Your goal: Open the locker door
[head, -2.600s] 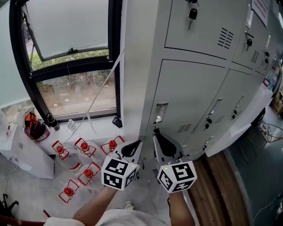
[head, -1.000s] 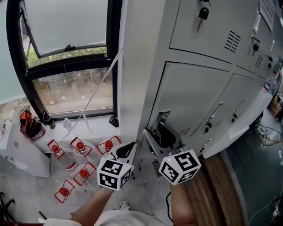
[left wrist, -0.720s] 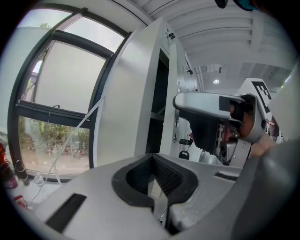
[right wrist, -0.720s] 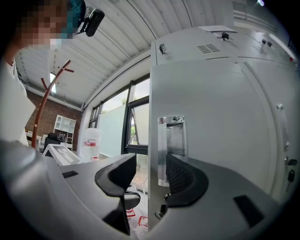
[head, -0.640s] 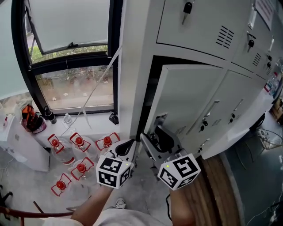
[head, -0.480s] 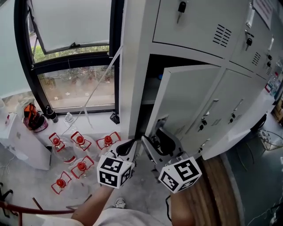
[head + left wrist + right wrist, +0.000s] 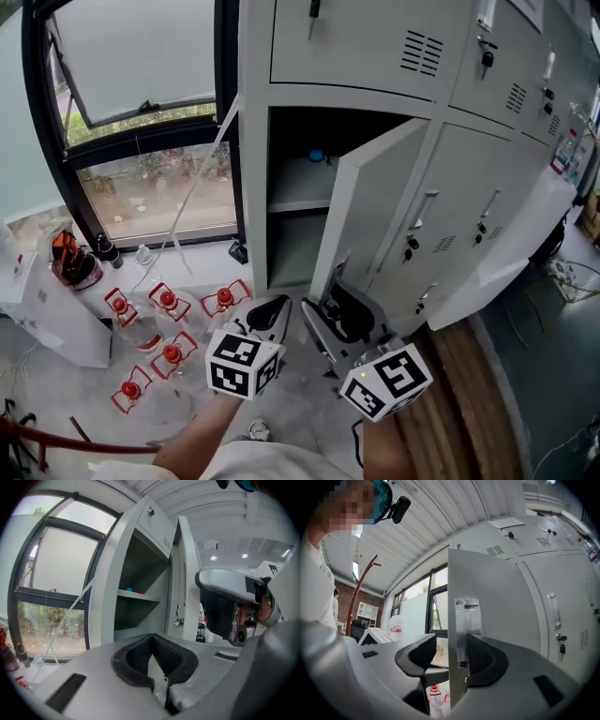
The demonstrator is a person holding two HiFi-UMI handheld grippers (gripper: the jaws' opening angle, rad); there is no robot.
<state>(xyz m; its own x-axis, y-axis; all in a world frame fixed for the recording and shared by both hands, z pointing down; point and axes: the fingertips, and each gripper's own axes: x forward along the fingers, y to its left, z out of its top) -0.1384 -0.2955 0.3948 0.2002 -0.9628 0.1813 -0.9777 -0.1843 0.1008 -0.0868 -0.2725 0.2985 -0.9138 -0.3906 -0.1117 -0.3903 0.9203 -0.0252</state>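
The grey locker door [image 7: 375, 206] stands swung out, hinged on its right, and shows the dark compartment with a shelf [image 7: 300, 202] and a small blue thing [image 7: 317, 156]. My right gripper [image 7: 330, 314] is at the door's lower free edge. In the right gripper view its jaws [image 7: 450, 656] straddle that edge by the metal handle plate [image 7: 468, 620]. The right pad rests against the plate and a gap shows at the left pad. My left gripper [image 7: 272, 314] hangs just left of it, shut on nothing [image 7: 157, 667], pointing at the open compartment [image 7: 136, 606].
Several water jugs with red caps [image 7: 169, 305] stand on the floor at the left, below a black-framed window [image 7: 141, 112]. A white box [image 7: 37, 319] sits at the far left. More closed lockers [image 7: 469, 216] run to the right, one above with a key [image 7: 314, 9].
The door has swung from closed to wide open, drawn out with my right gripper at its handle edge. The compartment inside now shows. My left gripper has hardly moved.
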